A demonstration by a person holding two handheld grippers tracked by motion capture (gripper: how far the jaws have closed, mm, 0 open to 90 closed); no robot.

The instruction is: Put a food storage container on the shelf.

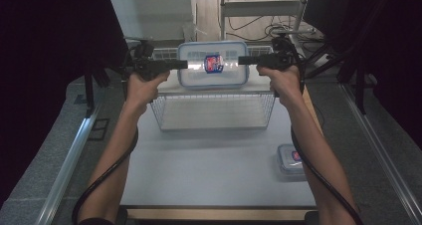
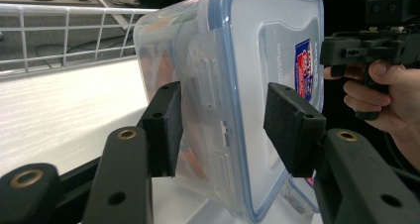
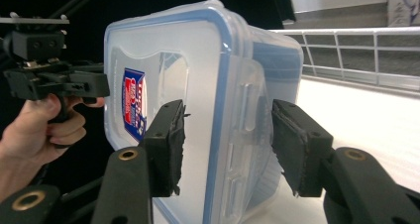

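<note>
The table point(image 1: 209, 170) carries a white wire rack point(image 1: 214, 110), and on the rack's top shelf sits the large clear food container point(image 1: 213, 64) with a blue-sealed snap-lock lid. The left tool point(image 1: 182, 64) brackets its left end and the right tool point(image 1: 243, 60) its right end. In both gripper views the 2 pads of each tool stand on either side of the container's end with a visible gap on at least 1 side, so both tools read as open around it, not clamping. This looks like the release step after placing it on the shelf; next, each tool would need to draw straight outward without snagging the side latches. A smaller lidded container point(image 1: 290, 159) rests at the table's right edge. The lid's red-and-blue label point(image 1: 213, 63) is too blurred to read.
</note>
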